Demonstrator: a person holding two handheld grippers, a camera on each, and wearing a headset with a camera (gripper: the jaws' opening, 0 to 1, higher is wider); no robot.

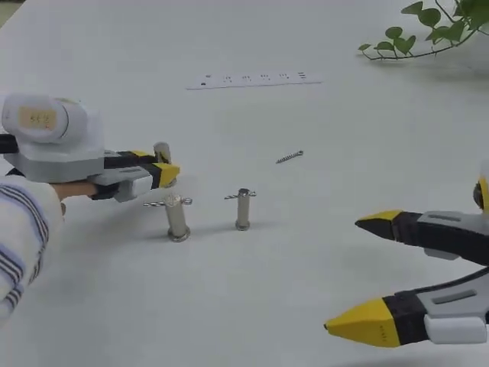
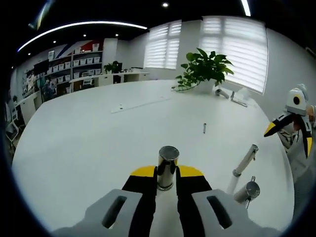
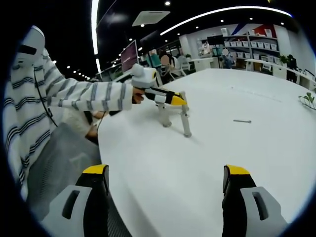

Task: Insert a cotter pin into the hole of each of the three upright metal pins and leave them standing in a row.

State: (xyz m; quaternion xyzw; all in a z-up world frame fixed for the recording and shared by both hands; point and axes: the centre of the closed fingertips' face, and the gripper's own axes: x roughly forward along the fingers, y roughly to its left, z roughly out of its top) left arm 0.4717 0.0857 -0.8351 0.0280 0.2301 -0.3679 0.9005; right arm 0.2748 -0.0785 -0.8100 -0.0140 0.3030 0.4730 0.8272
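My left gripper (image 1: pixel 166 172) is at the left of the table, shut on an upright metal pin (image 1: pixel 162 151); in the left gripper view the yellow-tipped jaws clamp that pin (image 2: pixel 168 160) below its head. Two more metal pins stand to its right, one (image 1: pixel 177 218) and another (image 1: pixel 243 209), each with a cotter pin through its top. A loose cotter pin (image 1: pixel 289 157) lies on the table behind them. My right gripper (image 1: pixel 367 271) hovers open at the lower right, nothing between its fingers, well apart from the pins (image 3: pixel 185 121).
A white printed strip (image 1: pixel 252 79) lies flat at the back of the white table (image 1: pixel 344 115). Green plant leaves (image 1: pixel 435 27) reach in at the back right. A striped sleeve (image 1: pixel 19 229) shows at the left edge.
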